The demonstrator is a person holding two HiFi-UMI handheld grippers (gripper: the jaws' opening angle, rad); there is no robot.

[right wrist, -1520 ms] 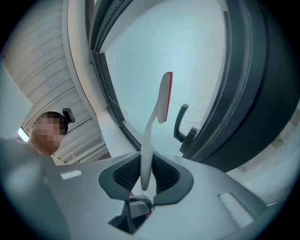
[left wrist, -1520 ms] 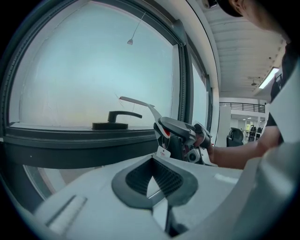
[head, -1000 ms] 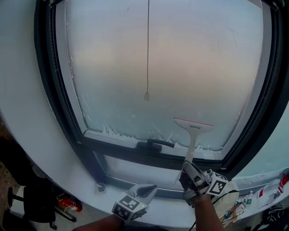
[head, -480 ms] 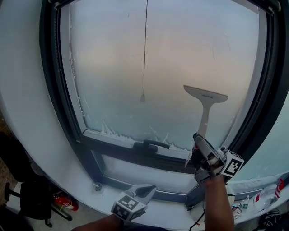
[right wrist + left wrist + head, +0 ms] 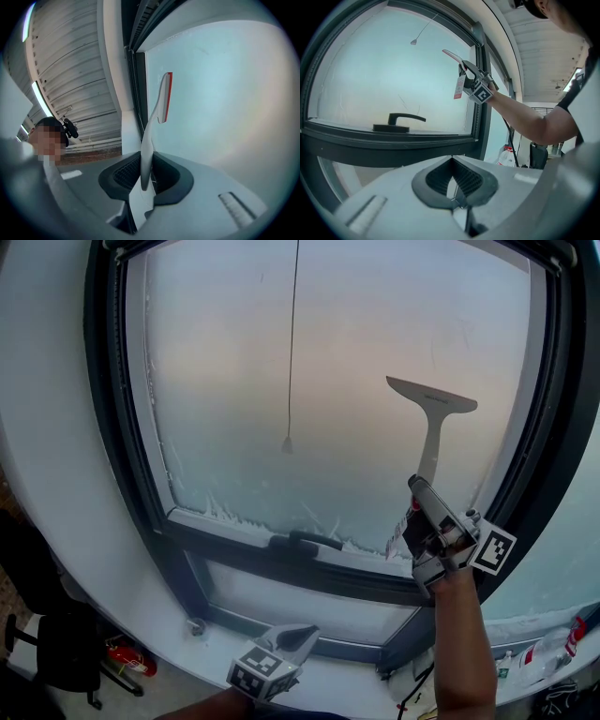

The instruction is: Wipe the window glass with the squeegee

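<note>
Our right hand-held gripper (image 5: 419, 491) is raised against the window glass (image 5: 328, 352), pinching the handle of the squeegee (image 5: 432, 423). The blade lies on the right part of the pane, tilted down to the right. The right gripper view shows what the head view does not: the pale handle (image 5: 146, 154) runs straight between the two dark ribbed pads (image 5: 123, 174), which close on it from both sides, and the blade has a red edge (image 5: 169, 91).

Our left hand-held gripper (image 5: 302, 637) sits low, below the sill and well apart from the glass. In its own view the jaws (image 5: 454, 185) are pressed together with nothing between them.

That view also shows the squeegee (image 5: 453, 55) from the side, a white tag (image 5: 459, 87) hanging just beside the right hand-held gripper, and the dark window handle (image 5: 399, 121) on the lower frame. A thin pull cord (image 5: 292, 343) hangs down the middle of the pane.

Small bottles (image 5: 570, 634) stand at the lower right of the head view, and we cannot tell what is in them.
</note>
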